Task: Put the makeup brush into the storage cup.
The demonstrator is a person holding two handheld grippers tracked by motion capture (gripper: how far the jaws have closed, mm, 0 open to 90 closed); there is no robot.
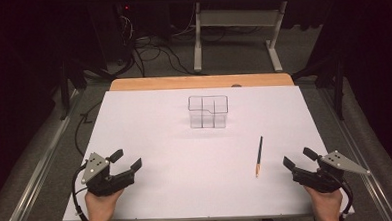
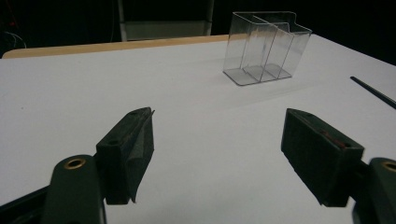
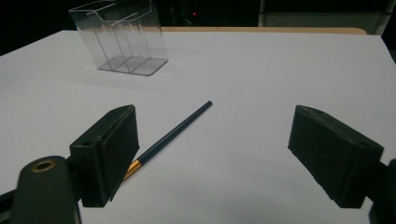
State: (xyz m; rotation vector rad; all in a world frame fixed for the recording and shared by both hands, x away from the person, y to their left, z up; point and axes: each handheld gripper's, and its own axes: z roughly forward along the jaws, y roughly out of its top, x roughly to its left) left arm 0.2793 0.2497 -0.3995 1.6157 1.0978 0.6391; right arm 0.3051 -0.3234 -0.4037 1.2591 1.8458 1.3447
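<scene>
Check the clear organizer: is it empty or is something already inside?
Empty. The clear organizer stands upright with bare compartments; the pencil lies flat on the white table, apart from it.

high view: above the near edge, facing forward and down over the whole white surface | left tool view: low at near left, facing far right | right tool view: low at near right, facing far left | shared: clear organizer, pencil
</scene>
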